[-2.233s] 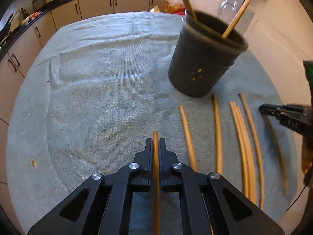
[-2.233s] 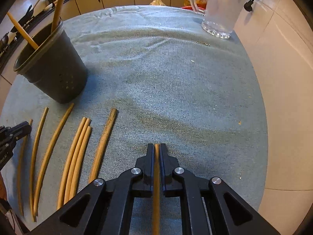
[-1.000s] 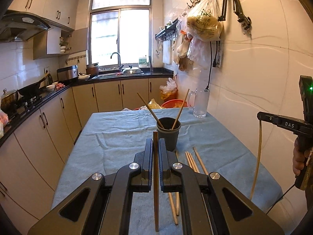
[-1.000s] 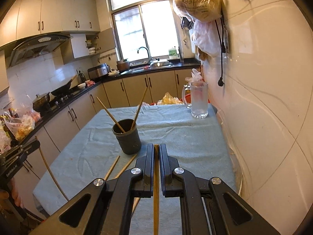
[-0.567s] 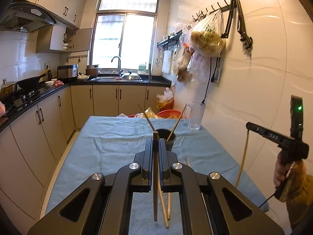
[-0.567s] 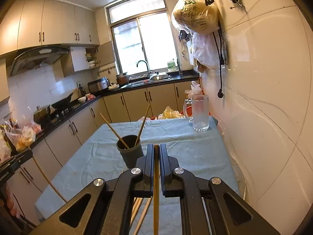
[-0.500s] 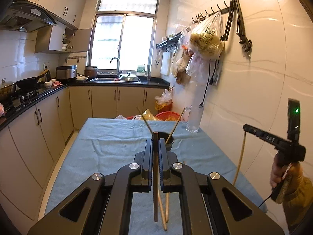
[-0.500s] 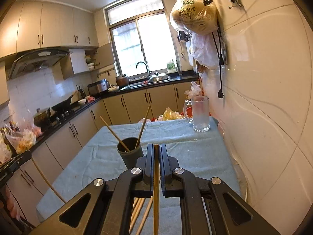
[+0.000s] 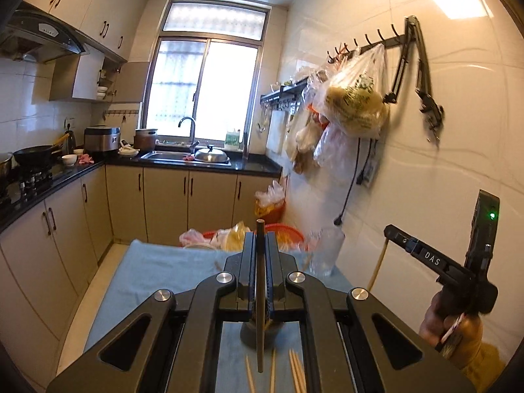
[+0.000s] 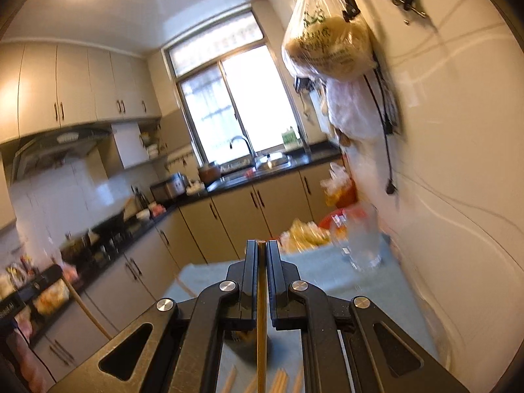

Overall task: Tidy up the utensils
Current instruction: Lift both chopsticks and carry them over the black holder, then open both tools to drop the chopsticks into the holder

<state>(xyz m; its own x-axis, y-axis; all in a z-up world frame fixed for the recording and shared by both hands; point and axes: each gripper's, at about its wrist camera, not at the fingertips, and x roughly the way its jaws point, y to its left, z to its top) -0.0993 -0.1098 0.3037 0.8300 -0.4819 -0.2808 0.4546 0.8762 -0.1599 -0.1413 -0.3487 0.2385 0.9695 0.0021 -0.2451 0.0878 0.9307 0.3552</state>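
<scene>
One chopstick [image 9: 260, 298] is clamped upright in the left gripper [image 9: 261, 239], and another chopstick [image 10: 261, 321] is clamped in the right gripper [image 10: 262, 245].

Matt black plastic on the left gripper [image 9: 261, 239], bright metal bolts in its arms, pale wooden chopstick [image 9: 260, 298] between the pads; blue-grey cloth [image 9: 157, 271], soft and matt, covers the table; glossy white wall tiles [image 9: 442, 163]; clear glass jug [image 10: 363, 245]; crinkly clear plastic bag [image 9: 355, 98] shining
</scene>
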